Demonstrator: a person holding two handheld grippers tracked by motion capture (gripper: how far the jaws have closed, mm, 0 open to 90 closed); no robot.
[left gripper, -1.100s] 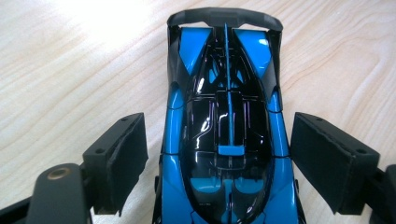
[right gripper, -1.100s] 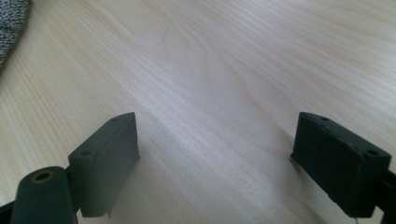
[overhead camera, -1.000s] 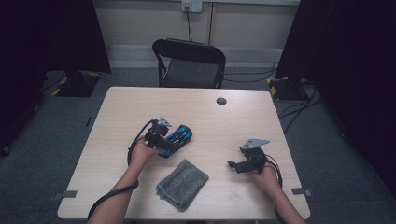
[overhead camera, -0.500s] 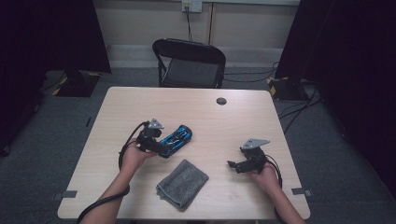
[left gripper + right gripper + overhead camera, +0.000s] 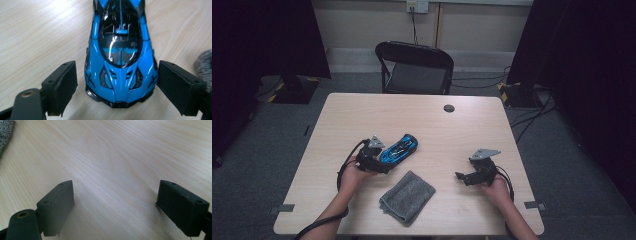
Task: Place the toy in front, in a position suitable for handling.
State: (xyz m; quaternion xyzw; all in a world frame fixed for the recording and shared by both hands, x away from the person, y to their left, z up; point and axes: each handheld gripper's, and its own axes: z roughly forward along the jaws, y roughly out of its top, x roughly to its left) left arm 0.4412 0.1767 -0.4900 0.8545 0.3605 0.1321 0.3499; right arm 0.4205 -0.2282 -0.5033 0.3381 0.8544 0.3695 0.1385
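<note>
A blue and black toy car (image 5: 399,148) lies on the pale wooden table (image 5: 472,130), left of centre. My left gripper (image 5: 383,161) sits at its near-left end. In the left gripper view the car's nose (image 5: 120,50) lies between the open jaws of that gripper (image 5: 116,82); a gap shows at the left pad and the right pad stands close beside the car's flank. My right gripper (image 5: 461,176) rests in a hand near the table's right front, pointing left. Its jaws (image 5: 116,200) stand wide over bare wood with nothing between them.
A folded grey cloth (image 5: 408,196) lies near the front edge between the two hands; its edge shows in both gripper views (image 5: 205,65) (image 5: 5,132). A small black round disc (image 5: 449,108) sits at the far middle. A black folding chair (image 5: 414,67) stands behind the table.
My left gripper has drawn back a little toward the left and the near edge, while the car has stayed where it was. The right gripper has not moved.
</note>
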